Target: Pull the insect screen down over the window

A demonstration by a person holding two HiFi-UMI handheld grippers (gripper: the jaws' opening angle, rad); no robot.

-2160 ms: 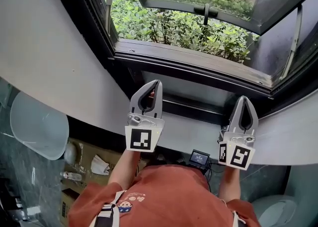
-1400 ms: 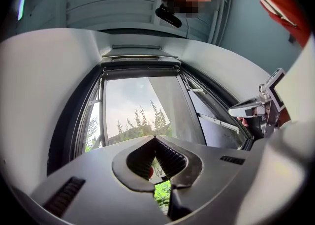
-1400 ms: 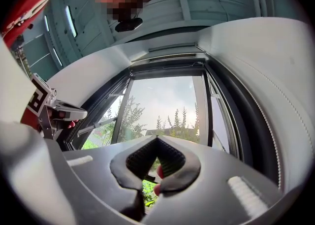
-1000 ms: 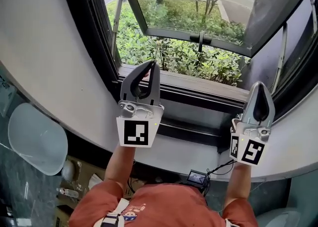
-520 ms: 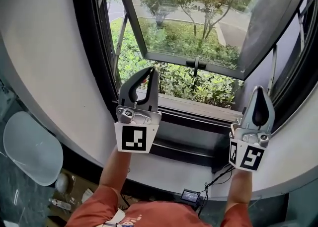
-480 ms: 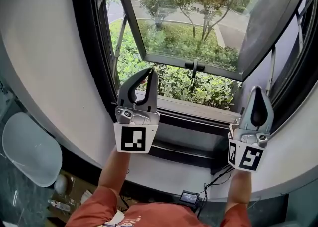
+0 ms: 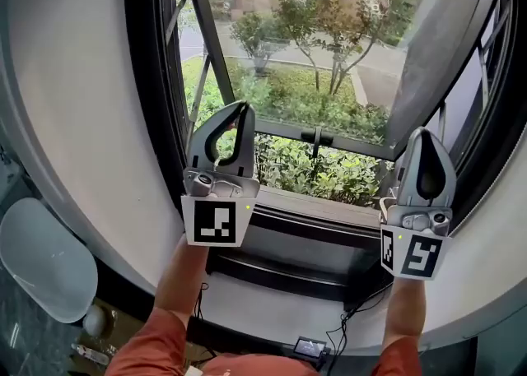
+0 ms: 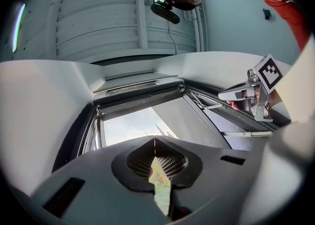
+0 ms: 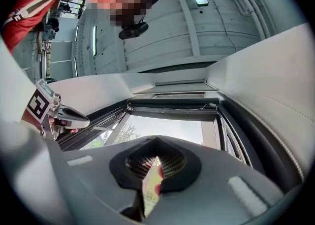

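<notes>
Nearest to us, below the window frame [image 7: 146, 103], our red sleeves [image 7: 144, 350] and bare forearms reach up. A small device [image 7: 309, 348] with a cable lies under the frame's lower edge. A pale rounded seat [image 7: 41, 259] sits down to the left of the frame, against the white wall [image 7: 74, 95].

We hold both tools up in front of the frame's lower half. The left gripper [image 7: 240, 111] stands before the frame's left side, its tips over the open gap. Its own view shows the jaws pressed together with nothing caught between them. The right gripper [image 7: 422, 132] stands before the frame's right side, a little lower. Its jaws meet tip to tip as well, and it carries nothing. The two are well apart, and neither touches the frame.

Just past the tools, the grey sill [image 7: 317, 206] runs along the bottom of the frame. The glazed sash [image 7: 280, 45] is swung outward from the frame, with its dark handle [image 7: 315, 137] on its bottom rail.

The insect screen [image 9: 172, 102] shows only as a dark rail along the top edge of the frame, seen from both gripper views, with a thin cord along it. It lies above both tools. We cannot tell how it is fastened there.

Beyond the frame lie green shrubs [image 7: 329, 173], then trees [image 7: 329, 12] and a road [image 7: 370, 62].
</notes>
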